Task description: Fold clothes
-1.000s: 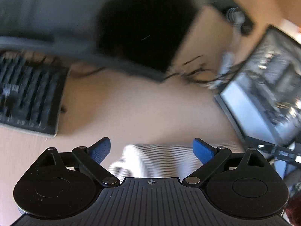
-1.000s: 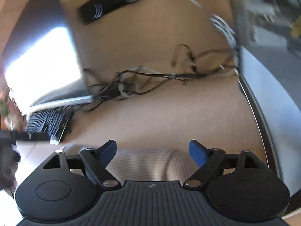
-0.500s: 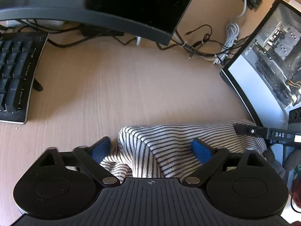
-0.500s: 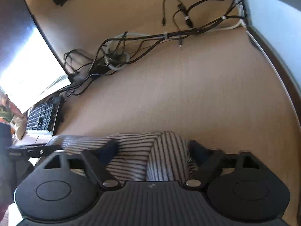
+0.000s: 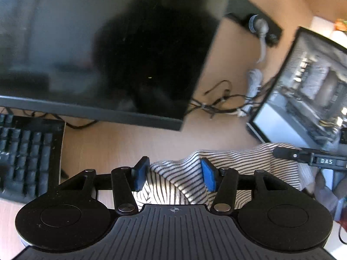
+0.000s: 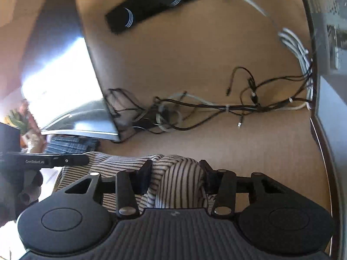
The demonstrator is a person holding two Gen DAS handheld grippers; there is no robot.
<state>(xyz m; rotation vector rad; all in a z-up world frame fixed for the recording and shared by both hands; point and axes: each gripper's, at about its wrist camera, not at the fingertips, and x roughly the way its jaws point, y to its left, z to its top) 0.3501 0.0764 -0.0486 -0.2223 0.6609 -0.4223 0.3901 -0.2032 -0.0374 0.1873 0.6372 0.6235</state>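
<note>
Two readable labels: "DAS" [image 5: 326,161], "GenRobot.AI" [image 6: 34,161].

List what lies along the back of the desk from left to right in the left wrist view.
Keyboard → dark monitor → tangle of black cables → glass-sided computer case.

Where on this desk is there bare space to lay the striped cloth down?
Bare wood lies between the striped cloth, keyboard and monitor, and ahead of the cloth up to the cables. It is crowded at those cables.
</note>
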